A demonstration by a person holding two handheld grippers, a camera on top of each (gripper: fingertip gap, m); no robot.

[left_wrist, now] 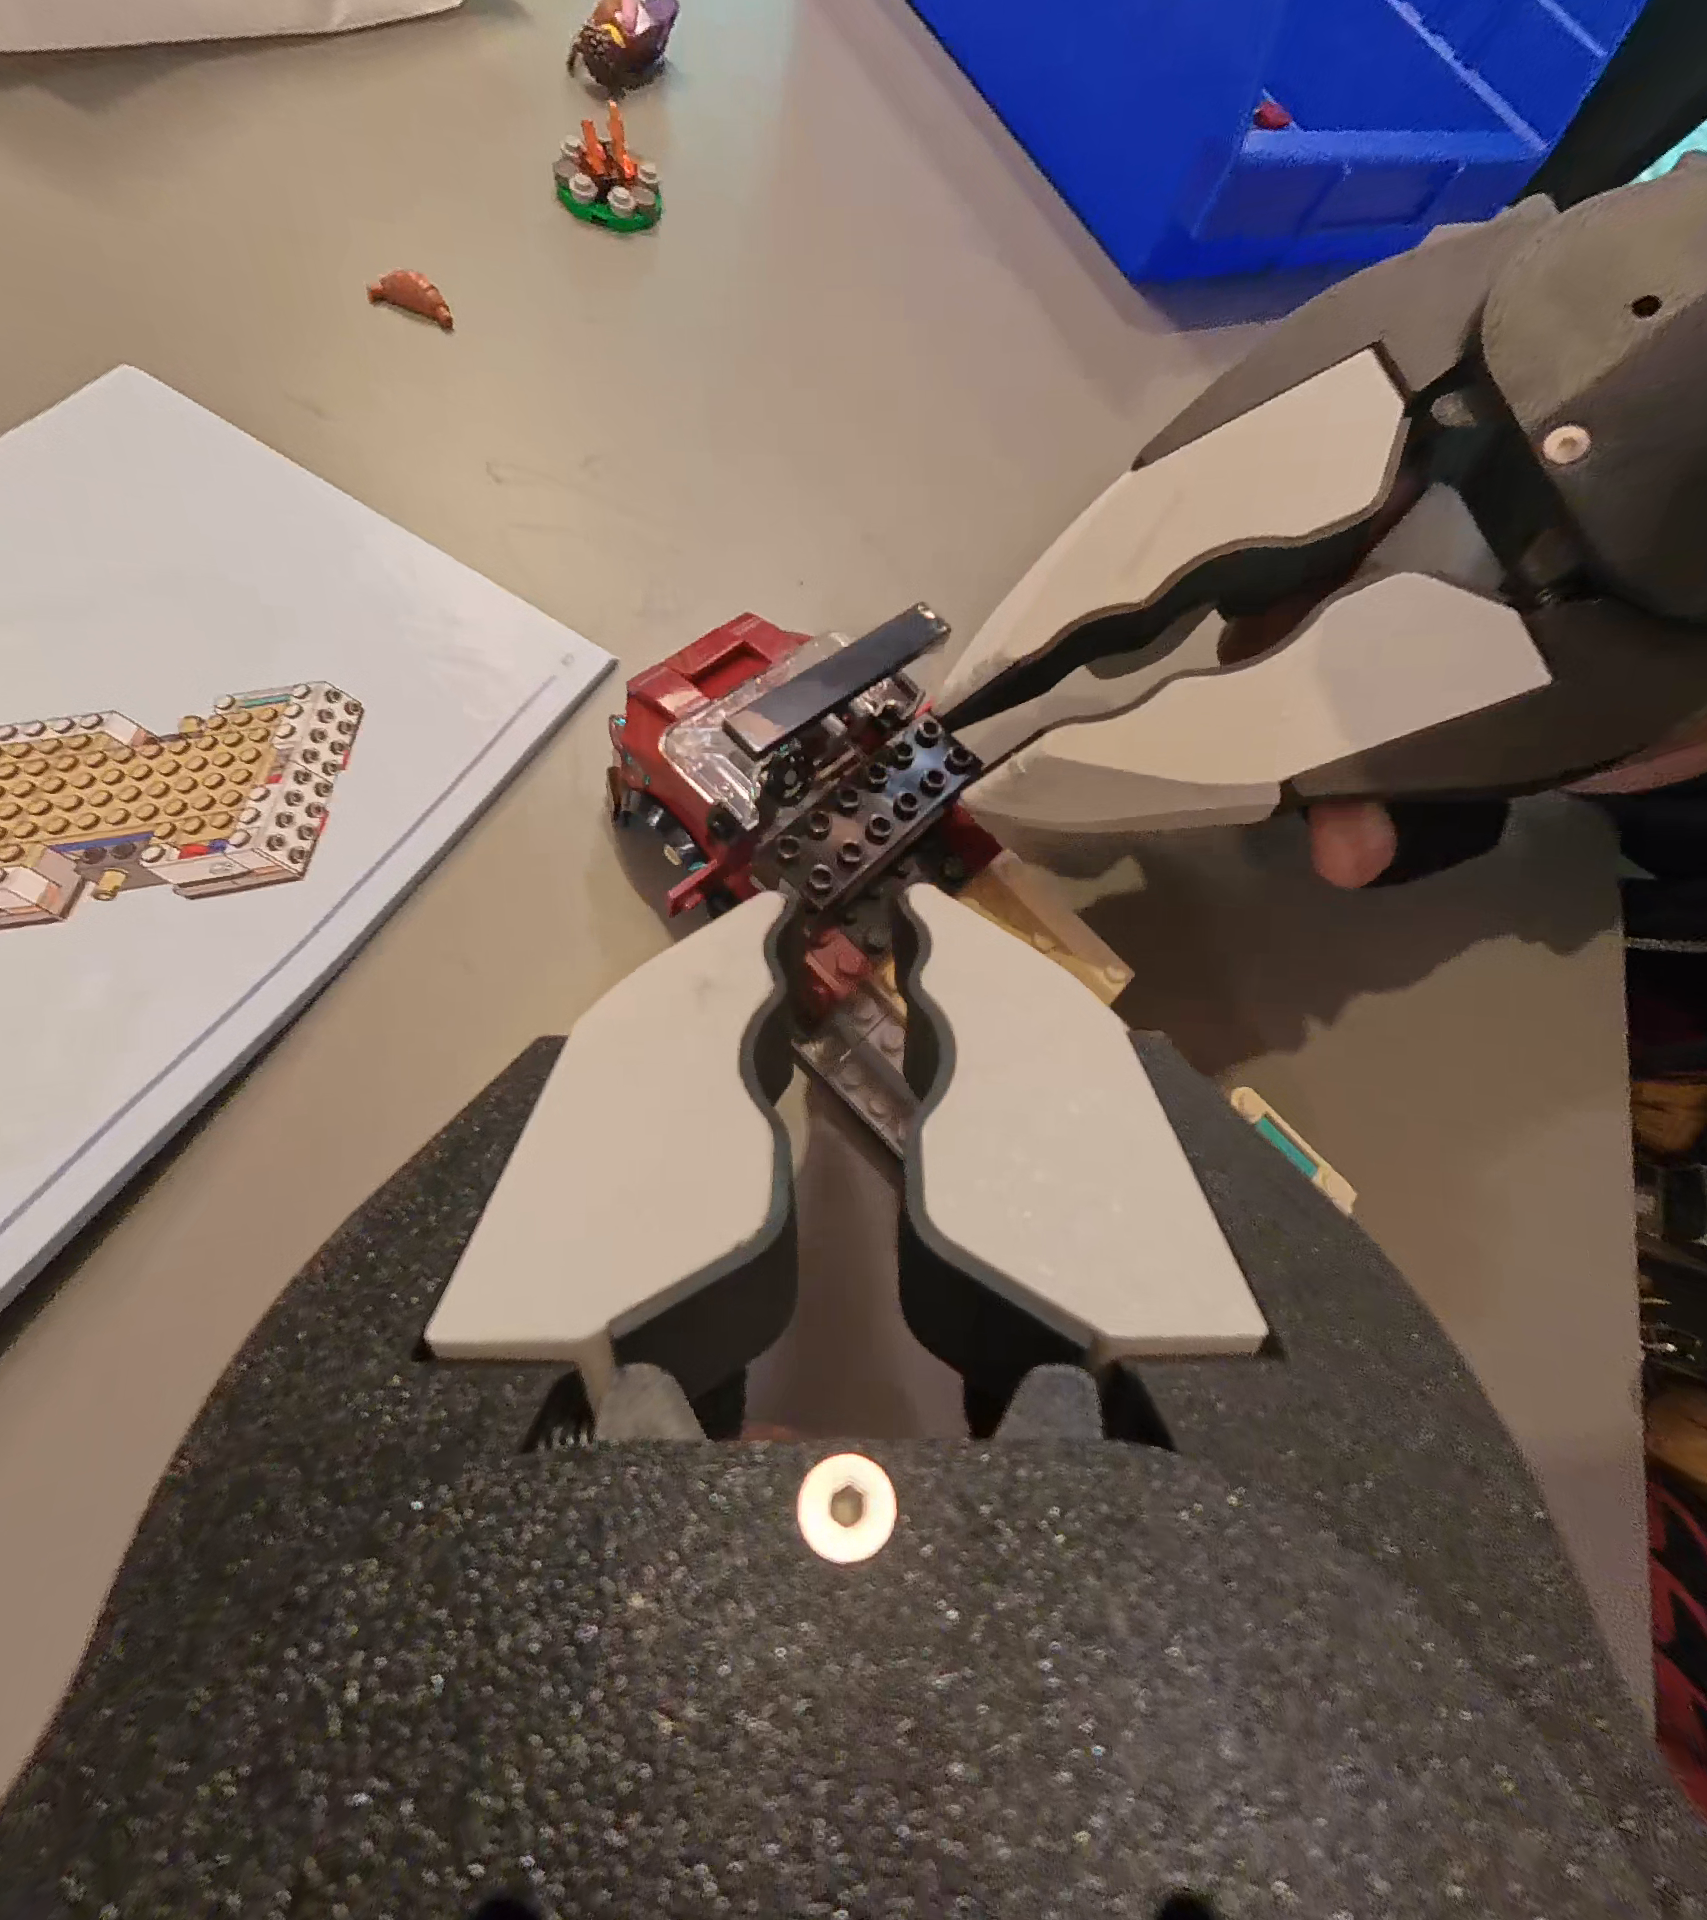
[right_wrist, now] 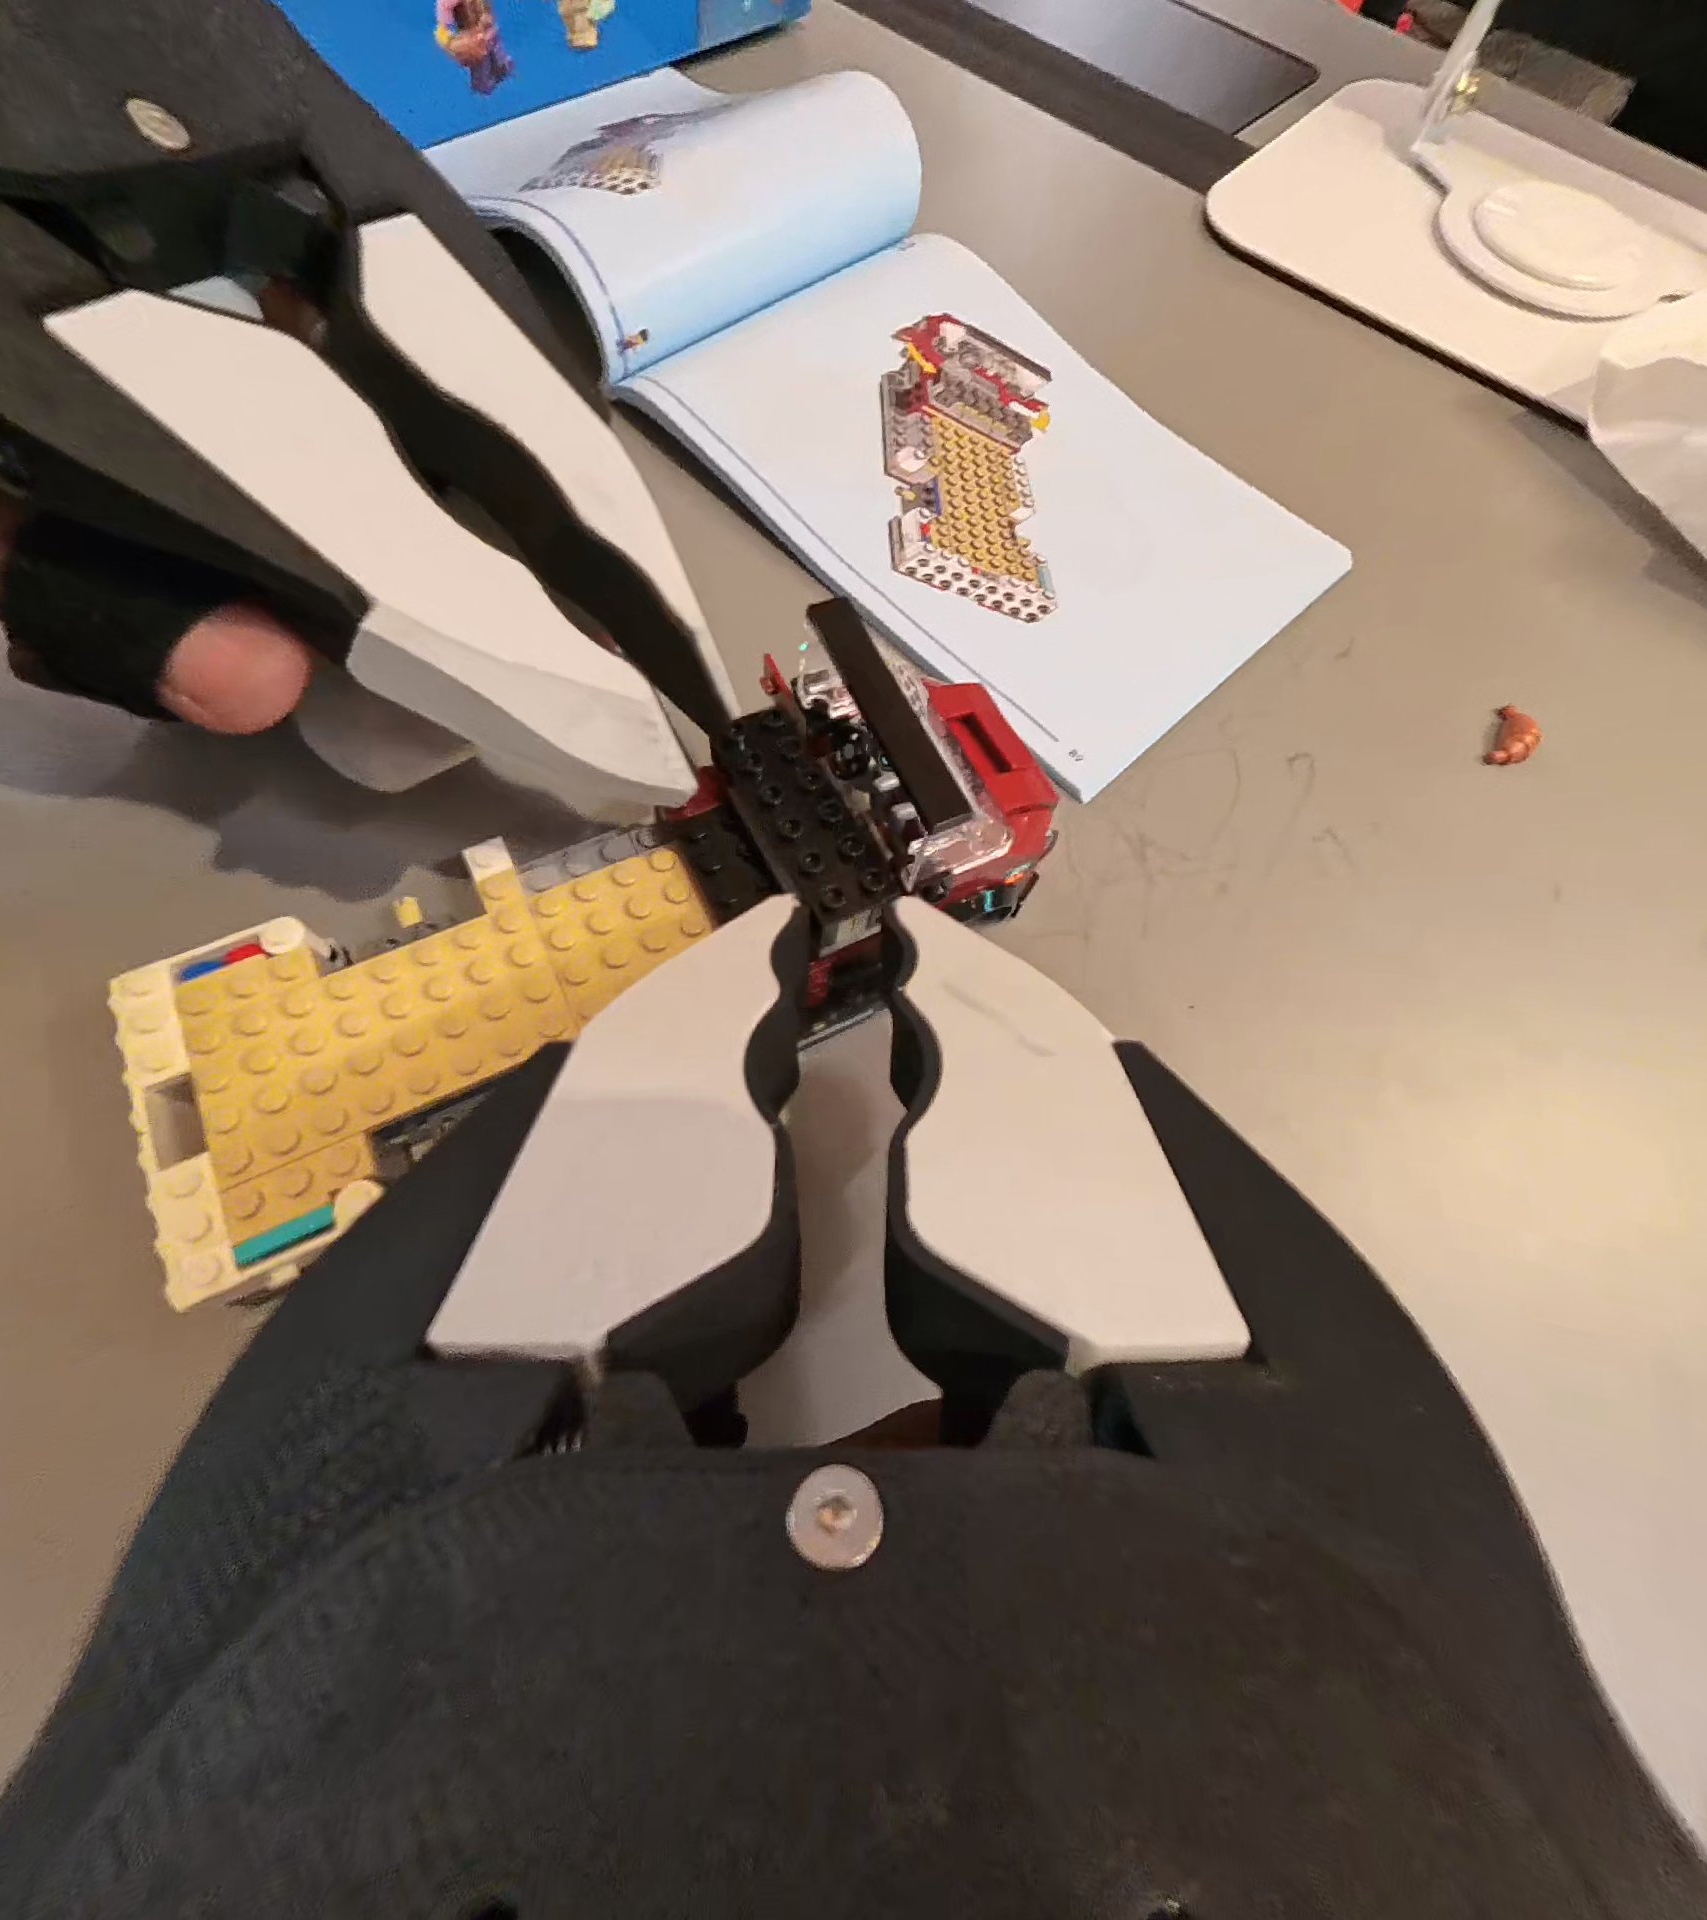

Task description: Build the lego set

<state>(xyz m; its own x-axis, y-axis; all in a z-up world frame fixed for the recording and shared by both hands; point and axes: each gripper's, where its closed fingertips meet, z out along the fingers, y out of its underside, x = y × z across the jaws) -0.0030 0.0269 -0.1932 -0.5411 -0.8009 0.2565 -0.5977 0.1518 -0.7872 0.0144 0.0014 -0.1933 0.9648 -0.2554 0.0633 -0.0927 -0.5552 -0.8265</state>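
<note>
Both the left gripper [left_wrist: 844, 899] and right gripper [right_wrist: 841, 906] pinch the black studded plate [left_wrist: 870, 821] (opposite ends), steadying the brick model [right_wrist: 361, 1039].

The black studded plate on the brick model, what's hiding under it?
Under the black studded plate show dark red bricks and grey plates. Both grippers, left and right, cover its ends, hiding the rest.

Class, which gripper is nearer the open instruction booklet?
Left. The left gripper sits just right of the booklet; the right gripper reaches in from beyond the brick model.
</note>
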